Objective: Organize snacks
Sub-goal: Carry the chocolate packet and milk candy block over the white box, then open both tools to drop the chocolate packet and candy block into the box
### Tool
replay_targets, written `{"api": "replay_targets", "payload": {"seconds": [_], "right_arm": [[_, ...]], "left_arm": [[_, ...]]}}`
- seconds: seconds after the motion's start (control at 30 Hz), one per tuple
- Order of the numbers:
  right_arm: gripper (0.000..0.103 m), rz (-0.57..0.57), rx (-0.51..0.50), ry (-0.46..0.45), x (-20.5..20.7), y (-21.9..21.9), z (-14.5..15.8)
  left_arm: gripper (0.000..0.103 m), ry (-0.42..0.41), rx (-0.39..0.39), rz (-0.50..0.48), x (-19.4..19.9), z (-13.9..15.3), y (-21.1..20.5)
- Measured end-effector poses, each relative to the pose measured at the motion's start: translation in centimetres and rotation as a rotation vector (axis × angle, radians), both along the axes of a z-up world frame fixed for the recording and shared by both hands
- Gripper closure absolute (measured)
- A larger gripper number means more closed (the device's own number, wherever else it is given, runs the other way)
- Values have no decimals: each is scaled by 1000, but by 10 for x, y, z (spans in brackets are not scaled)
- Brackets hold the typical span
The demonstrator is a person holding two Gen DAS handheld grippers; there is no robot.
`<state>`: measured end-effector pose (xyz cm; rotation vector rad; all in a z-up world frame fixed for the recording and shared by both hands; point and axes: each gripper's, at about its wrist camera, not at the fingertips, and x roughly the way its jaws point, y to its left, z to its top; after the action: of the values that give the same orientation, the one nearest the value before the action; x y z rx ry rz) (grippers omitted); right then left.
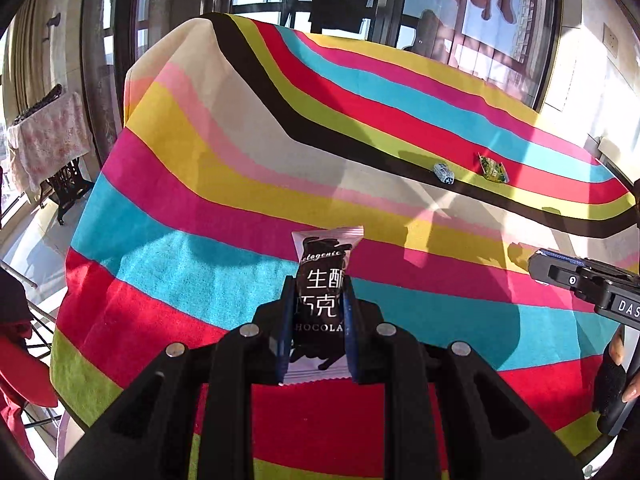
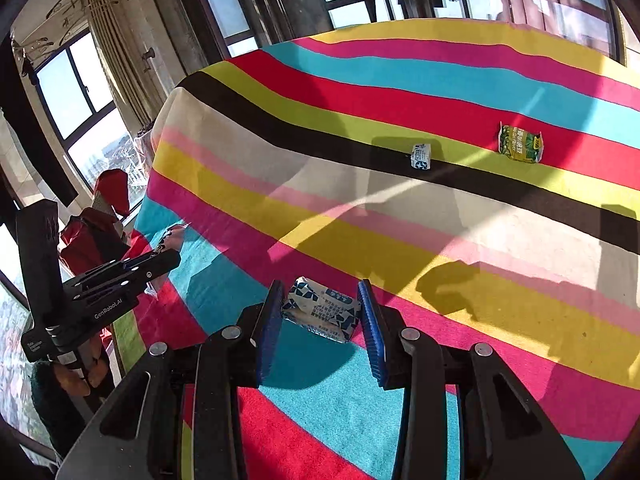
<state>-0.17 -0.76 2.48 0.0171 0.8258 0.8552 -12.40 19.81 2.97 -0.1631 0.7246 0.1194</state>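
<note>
Sorting stage: early to middle, as I judge it; two snacks are in hand and two lie loose, with no tray or box in sight to receive them.
Left gripper (image 1: 318, 308): fingers clenched on a black-and-pink chocolate bar (image 1: 322, 300), held upright above the striped cloth.
Right gripper (image 2: 320, 320): fingers bracket a blue-and-white wrapped snack (image 2: 320, 312); both pads appear to touch its ends, so it seems grasped, low over the turquoise stripe.
Left on the bench (image 2: 480, 220): a small blue-and-white candy (image 2: 421, 156) on the black stripe, and a green-and-yellow packet (image 2: 520, 144) just beyond on the red stripe, near each other but apart.
Gathering spot: cannot tell; no pile shows, though those two far pieces may mark where the rest should go.
Remaining: placing both held snacks, then likely tidying the far pair.
</note>
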Motion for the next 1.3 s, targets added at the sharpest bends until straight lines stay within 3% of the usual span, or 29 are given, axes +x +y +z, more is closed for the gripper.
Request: {"api": "replay_targets", "payload": {"seconds": [0.47, 0.67, 0.93, 1.13, 1.3], "right_arm": [[66, 201, 12, 1, -74, 67, 3], [66, 261, -5, 13, -94, 85, -1], [66, 381, -48, -48, -142, 110, 1], [66, 516, -74, -71, -180, 130, -8], [66, 639, -120, -97, -218, 142, -21]], "left_arm": [[81, -8, 48, 24, -43, -1, 16], [81, -15, 40, 43, -64, -3, 28], [81, -36, 1, 60, -113, -2, 52], [81, 10, 1, 144, -160, -12, 79], [81, 112, -22, 193, -186, -37, 101]]}}
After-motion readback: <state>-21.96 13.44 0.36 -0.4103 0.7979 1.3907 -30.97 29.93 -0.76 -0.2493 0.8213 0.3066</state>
